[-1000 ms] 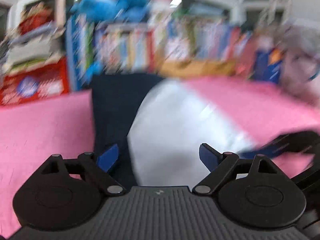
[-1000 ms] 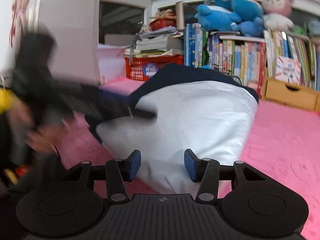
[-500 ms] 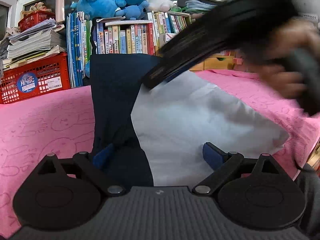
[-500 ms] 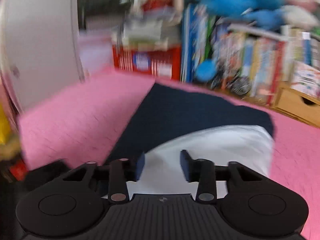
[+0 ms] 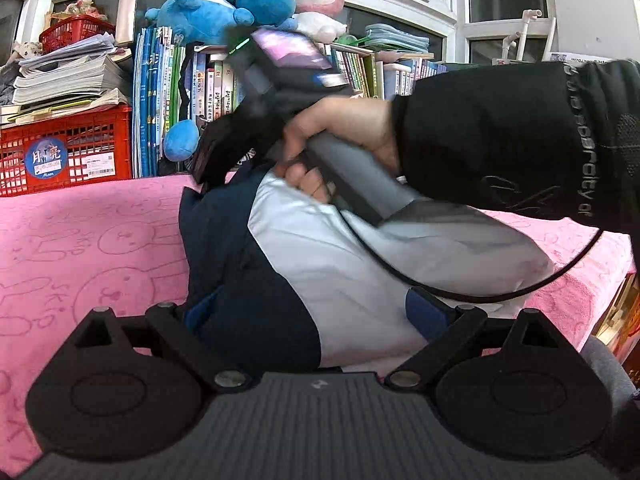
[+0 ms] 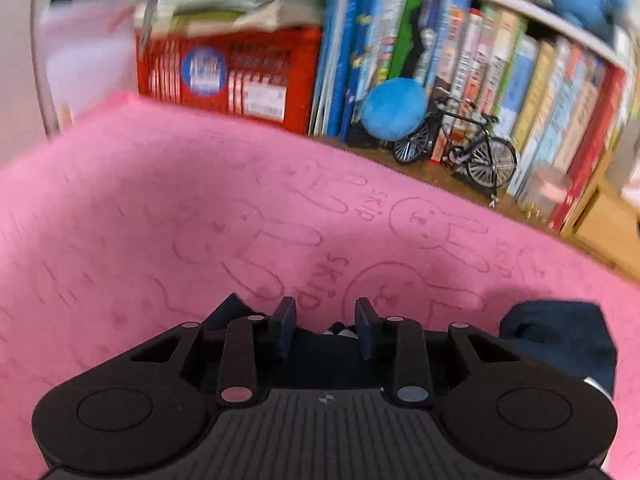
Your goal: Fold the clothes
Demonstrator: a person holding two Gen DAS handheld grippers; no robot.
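Pink fleece printed with rabbit outlines and the word "SKIP" covers the work surface, which runs back to a low shelf packed with upright books. Blue and pink plush toys sit on top of the books, a small model bicycle stands at their foot beside a blue plush ball, and large windows fill the wall behind.

On the fleece lies the garment, navy blue on its left part and white on its right, spread fairly flat with soft creases. Its near end sits between the blue fingers of the left gripper, whose jaws stand wide apart, one pad on each side of the cloth without pressing it.

A hand in a black sleeve holds the right gripper over the far end of the garment. Its jaws have just been narrowing and stand partly closed; dark cloth lies right under the pads, but whether they pinch it I cannot tell. A navy corner of the garment shows to the right of that gripper.

Left of the books stands a red plastic crate with a round blue sticker, stacked papers piled on top. A smaller red basket sits higher up, its contents unclear.
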